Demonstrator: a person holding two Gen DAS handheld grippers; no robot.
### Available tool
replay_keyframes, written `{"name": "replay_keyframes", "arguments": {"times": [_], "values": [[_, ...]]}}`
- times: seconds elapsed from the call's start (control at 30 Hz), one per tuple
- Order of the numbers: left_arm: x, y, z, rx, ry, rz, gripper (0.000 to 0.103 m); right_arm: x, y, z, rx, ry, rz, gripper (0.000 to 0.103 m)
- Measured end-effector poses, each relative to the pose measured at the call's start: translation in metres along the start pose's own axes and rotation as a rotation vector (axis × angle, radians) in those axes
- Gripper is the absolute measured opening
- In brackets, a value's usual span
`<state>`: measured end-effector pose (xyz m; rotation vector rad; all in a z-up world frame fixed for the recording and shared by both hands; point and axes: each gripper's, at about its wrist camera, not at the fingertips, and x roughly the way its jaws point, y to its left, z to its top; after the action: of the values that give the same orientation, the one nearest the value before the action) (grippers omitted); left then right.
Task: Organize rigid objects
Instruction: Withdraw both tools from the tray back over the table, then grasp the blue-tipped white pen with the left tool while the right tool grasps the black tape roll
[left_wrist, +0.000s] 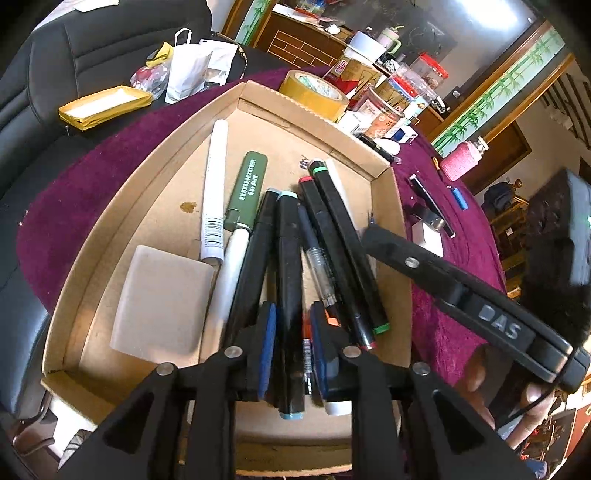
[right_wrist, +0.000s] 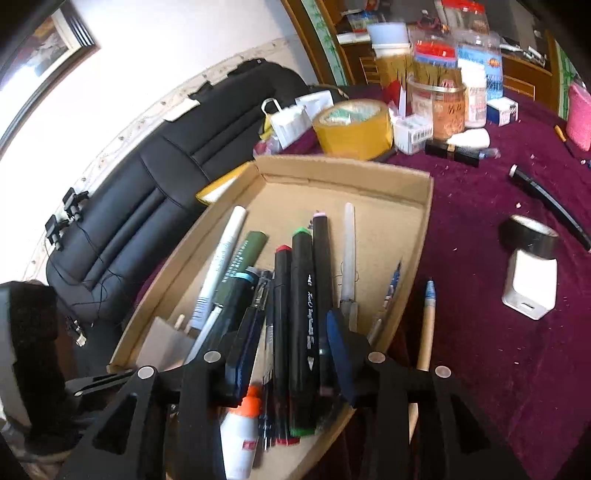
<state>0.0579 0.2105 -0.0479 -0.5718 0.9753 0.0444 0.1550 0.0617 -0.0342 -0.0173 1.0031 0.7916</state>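
Note:
A shallow cardboard tray (left_wrist: 140, 192) (right_wrist: 424, 206) on the purple tablecloth holds several black markers with coloured caps (left_wrist: 332, 236) (right_wrist: 303, 295), a white pen (left_wrist: 214, 192), a green case (left_wrist: 245, 192) and a pale block (left_wrist: 159, 306). My left gripper (left_wrist: 291, 350) hovers over the near end of the markers, jaws apart around a light-blue-capped marker (left_wrist: 290, 295); I cannot tell if they press it. My right gripper (right_wrist: 288, 350) is open above the markers with nothing between its pads. The right gripper's body (left_wrist: 461, 295) shows in the left wrist view at the tray's right edge.
On the cloth right of the tray lie a brown pen (right_wrist: 426, 325), a white charger (right_wrist: 530, 291) under a black tape roll (right_wrist: 528, 236) and a black pen (right_wrist: 550, 203). A yellow tape roll (right_wrist: 352, 125) and jars (right_wrist: 439, 103) stand behind. A black sofa (right_wrist: 147, 192) is left.

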Motion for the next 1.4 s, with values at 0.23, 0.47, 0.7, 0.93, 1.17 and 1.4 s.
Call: {"name": "replay_keyframes", "arguments": {"times": [0.23,0.47,0.7,0.93,1.17,1.4], "values": [[-0.017,-0.029,-0.011,0.076,-0.041,-0.007,0.041,-0.05,-0.032,-0.021,0.111,-0.075,0.006,0.041],[-0.018,-0.086,-0.022,0.196,-0.036,-0.027,0.054,-0.086,-0.087,-0.057,0.236,-0.104,-0.029,0.041],[0.018,-0.135,-0.014,0.249,0.045,-0.026,0.056,-0.113,-0.143,-0.068,0.306,-0.173,-0.079,0.057],[0.081,-0.142,0.009,0.211,0.208,0.061,0.055,-0.099,-0.188,-0.071,0.402,-0.192,-0.045,0.058],[0.101,-0.155,0.008,0.263,0.235,0.182,0.048,-0.102,-0.182,-0.073,0.386,-0.206,-0.057,0.058],[0.128,-0.173,0.008,0.335,0.339,0.306,0.036,-0.108,-0.181,-0.076,0.385,-0.229,-0.045,0.058]]}}
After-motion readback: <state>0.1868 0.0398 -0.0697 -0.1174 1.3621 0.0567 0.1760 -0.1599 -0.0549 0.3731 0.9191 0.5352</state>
